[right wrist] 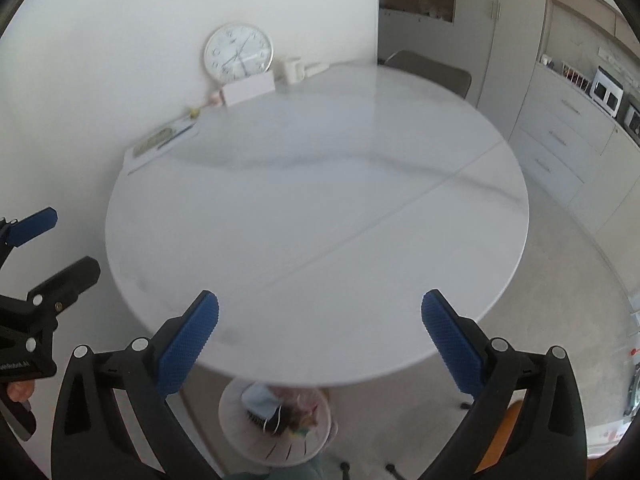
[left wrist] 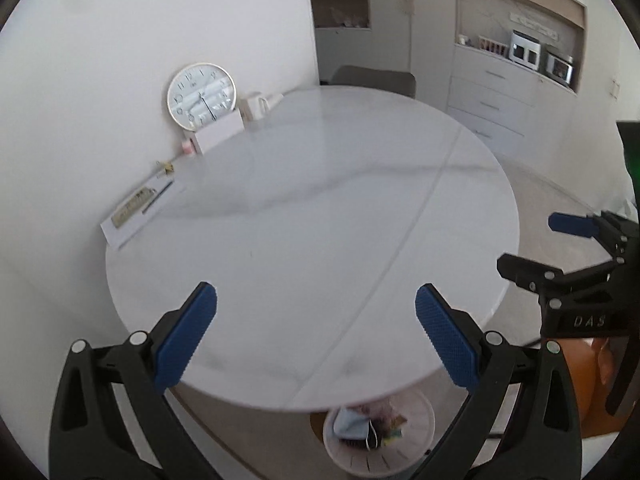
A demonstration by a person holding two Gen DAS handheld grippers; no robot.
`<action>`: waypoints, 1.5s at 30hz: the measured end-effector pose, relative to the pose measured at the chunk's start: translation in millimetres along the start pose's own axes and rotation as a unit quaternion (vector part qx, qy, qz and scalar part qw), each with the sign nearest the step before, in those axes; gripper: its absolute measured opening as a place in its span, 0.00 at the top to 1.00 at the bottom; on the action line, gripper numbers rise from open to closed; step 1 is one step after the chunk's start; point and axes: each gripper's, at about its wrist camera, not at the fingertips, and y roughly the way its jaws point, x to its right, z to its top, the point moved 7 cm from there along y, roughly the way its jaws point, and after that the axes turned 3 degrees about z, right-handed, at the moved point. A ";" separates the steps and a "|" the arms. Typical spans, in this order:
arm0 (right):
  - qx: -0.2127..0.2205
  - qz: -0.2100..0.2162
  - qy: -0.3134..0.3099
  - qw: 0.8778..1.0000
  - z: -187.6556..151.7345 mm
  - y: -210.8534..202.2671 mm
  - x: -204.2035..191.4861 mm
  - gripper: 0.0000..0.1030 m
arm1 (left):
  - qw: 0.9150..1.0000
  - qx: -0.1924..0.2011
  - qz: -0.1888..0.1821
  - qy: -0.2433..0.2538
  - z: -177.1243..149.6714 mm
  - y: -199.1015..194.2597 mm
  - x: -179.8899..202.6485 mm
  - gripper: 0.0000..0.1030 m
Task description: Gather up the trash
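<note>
The left gripper (left wrist: 316,316) and right gripper (right wrist: 320,320) are both gaping wide, holding nothing, hovering over the white round table (left wrist: 304,216). Low in the frame, trash (right wrist: 280,412) is lying in the white bin (right wrist: 276,448) under the table's near edge.

Black fingers (left wrist: 188,332), blue dimpled pads, silver screws.

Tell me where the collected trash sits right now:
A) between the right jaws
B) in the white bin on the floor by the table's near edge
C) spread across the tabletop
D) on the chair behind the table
B: the white bin under the table edge holds the trash.
</note>
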 end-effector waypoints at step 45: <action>0.195 -0.178 0.115 0.958 170.8 -116.7 69.4 0.02 | 0.978 0.180 -0.088 0.051 217.6 -28.9 29.7 0.07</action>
